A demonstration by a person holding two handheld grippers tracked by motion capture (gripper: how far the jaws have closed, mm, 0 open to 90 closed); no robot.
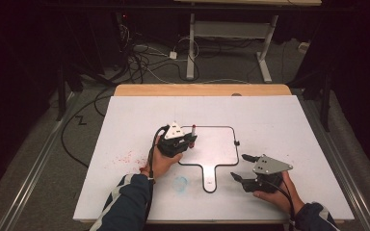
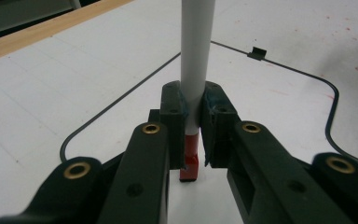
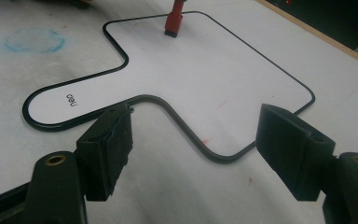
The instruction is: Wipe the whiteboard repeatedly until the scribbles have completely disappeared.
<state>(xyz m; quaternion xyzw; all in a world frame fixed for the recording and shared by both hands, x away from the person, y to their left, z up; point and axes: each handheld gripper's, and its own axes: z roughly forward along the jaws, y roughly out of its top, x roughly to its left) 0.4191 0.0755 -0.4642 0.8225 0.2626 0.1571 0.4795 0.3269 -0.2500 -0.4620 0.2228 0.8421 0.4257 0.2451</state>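
Red specks (image 1: 125, 158) dot the white table top (image 1: 294, 120) left of the left gripper (image 1: 191, 139). A smudged blue ring (image 1: 180, 182) lies between it and the right gripper (image 1: 243, 167). Floor cables (image 1: 139, 60) tangle far beyond both.

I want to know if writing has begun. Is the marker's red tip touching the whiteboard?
Cannot tell. In the left gripper view the red tip sits right at the whiteboard, held by the left claw, but neither contact nor a gap shows plainly.

Smooth white paddle board (image 3: 205, 74) – glossy, black-rimmed – on a matt, stained white table (image 1: 289, 125) with a wood edge.
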